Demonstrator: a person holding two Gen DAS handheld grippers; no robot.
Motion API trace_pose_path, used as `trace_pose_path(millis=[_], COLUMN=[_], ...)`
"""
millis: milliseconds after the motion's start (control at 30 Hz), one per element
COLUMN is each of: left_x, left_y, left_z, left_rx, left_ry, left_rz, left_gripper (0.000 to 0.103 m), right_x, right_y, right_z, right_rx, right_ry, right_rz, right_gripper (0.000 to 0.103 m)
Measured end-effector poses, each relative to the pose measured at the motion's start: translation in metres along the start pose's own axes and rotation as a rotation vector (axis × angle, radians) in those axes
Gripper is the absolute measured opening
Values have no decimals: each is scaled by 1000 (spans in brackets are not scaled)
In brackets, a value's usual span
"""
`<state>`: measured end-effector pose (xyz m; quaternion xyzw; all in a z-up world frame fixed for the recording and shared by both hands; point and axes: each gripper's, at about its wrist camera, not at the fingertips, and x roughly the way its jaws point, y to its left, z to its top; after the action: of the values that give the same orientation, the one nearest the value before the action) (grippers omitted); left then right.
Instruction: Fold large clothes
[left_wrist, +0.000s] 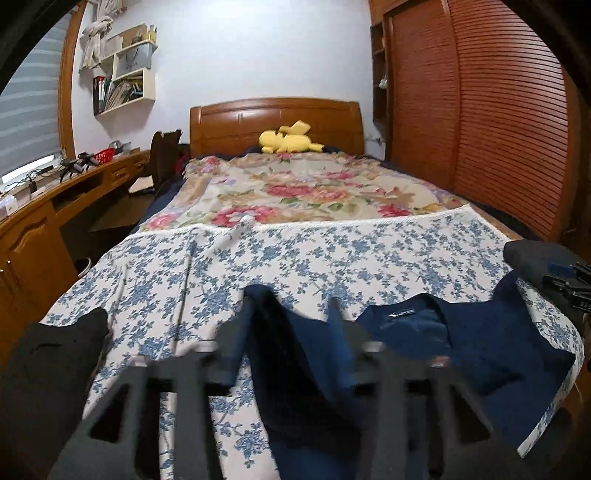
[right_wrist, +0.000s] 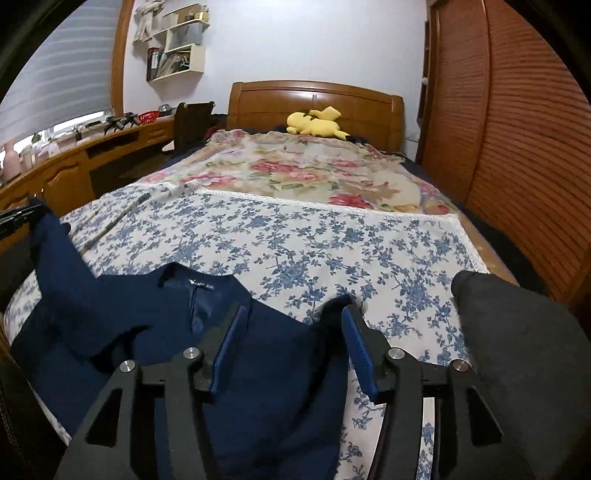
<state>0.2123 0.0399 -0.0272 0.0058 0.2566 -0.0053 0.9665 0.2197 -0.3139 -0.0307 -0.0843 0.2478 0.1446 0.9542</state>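
A navy blue garment (left_wrist: 461, 347) with a neck label lies at the near end of the bed (left_wrist: 295, 258), on a blue-flowered sheet. My left gripper (left_wrist: 291, 325) is blurred, its jaws apart over the garment's left shoulder part, which bunches up between them. In the right wrist view the garment (right_wrist: 129, 314) spreads to the left. My right gripper (right_wrist: 291, 325) is open, its blue-padded fingers (right_wrist: 354, 343) astride the garment's right shoulder edge. The left gripper shows at the far left edge (right_wrist: 14, 218), and the right one at the right edge of the left wrist view (left_wrist: 569, 284).
A yellow plush toy (left_wrist: 288, 140) lies by the wooden headboard (left_wrist: 273, 118). A floral blanket (left_wrist: 295, 192) covers the far half of the bed. A wooden desk (left_wrist: 74, 184) and chair stand left. A louvred wardrobe (left_wrist: 498, 110) stands right. A dark sleeve (right_wrist: 517, 332) is at lower right.
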Motion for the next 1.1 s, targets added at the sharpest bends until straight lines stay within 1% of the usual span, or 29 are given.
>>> trace_pose_path(millis=[33, 67, 133, 167, 300, 367, 433, 533, 600, 667, 700, 733, 767, 833, 967, 1033, 1100], left_x=[-1, -1, 0, 0, 4, 9, 12, 15, 15, 15, 15, 15, 15, 15, 14, 15, 17], left_y=[-2, -3, -6, -8, -12, -15, -17, -16, -14, -13, -12, -11, -9, -7, -4, -3, -2], left_z=[-3, -7, -12, -16, -33, -41, -47, -53, -55, -57, -58, -59, -60, -60, -62, -62, -62], left_rx=[7, 14, 20, 22, 13, 27, 51, 56, 59, 69, 71, 70, 66, 60, 57, 56, 58], left_ry=[-8, -15, -27, -30, -31, -13, 6, 20, 25, 24, 24, 25, 25, 29, 29, 31, 39], left_rz=[-1, -10, -33, -50, -106, -120, -129, -144, -152, -143, -137, -135, -136, -138, -134, -133, -133], left_gripper=[59, 69, 76, 76, 76, 76, 76, 76, 76, 76, 76, 76, 76, 76, 76, 76, 76], right_x=[-2, 0, -2, 12, 24, 33, 39, 56, 70, 83, 89, 90, 91, 98, 117, 127, 134], right_y=[3, 6, 17, 24, 52, 59, 66, 69, 71, 71, 69, 69, 68, 66, 67, 74, 86], right_z=[0, -4, -8, -15, -26, -29, -30, -30, -28, -26, -23, -18, -13, 4, 45, 66, 84], right_rx=[-11, -24, -42, -49, -93, -112, -136, -166, -196, -234, -248, -253, -260, -279, -298, -304, -325], right_ry=[-2, -3, 6, 19, 82, 112, 141, 194, 240, 284, 303, 305, 308, 306, 272, 252, 209], right_rz=[-2, -2, 25, 48, 119, 144, 145, 132, 106, 75, 68, 68, 67, 40, -22, -26, -31], right_gripper=[57, 57, 57, 57, 57, 57, 57, 57, 57, 57, 54, 34, 18, 9, 8, 8, 8])
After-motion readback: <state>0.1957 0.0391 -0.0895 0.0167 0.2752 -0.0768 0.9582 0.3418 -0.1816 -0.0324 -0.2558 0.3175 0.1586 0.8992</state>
